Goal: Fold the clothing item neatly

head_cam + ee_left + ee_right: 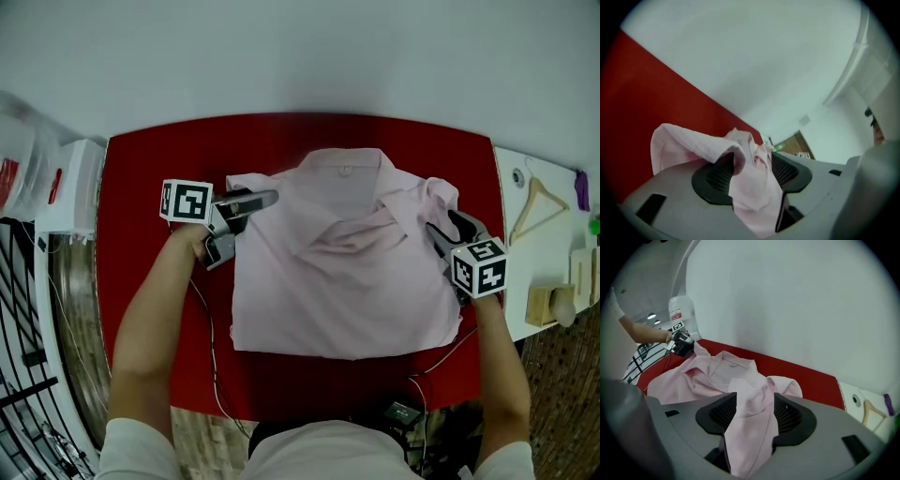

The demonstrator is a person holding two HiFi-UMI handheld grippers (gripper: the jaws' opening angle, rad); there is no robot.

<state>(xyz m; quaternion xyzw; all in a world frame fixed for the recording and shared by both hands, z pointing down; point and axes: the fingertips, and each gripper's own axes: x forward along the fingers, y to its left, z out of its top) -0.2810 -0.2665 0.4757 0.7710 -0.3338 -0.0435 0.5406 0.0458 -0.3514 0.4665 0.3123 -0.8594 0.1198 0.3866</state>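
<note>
The pink shirt (347, 281) lies on the red table (150, 281), with its collar at the far side. The left gripper (246, 211) pinches the shirt's left shoulder tight. The right gripper (445, 227) pinches the right shoulder tight. This looks like the step of folding the sides in. Next, both sides should go to the middle and lie smooth.

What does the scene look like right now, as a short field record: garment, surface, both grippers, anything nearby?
garment: pink shirt, flat on the table, collar away from the person, fabric bunched across the chest
surface: red table top
left gripper: shut on the shirt's far left corner
right gripper: shut on the shirt's far right corner
nearby: wooden hanger on the white surface at the right
</note>
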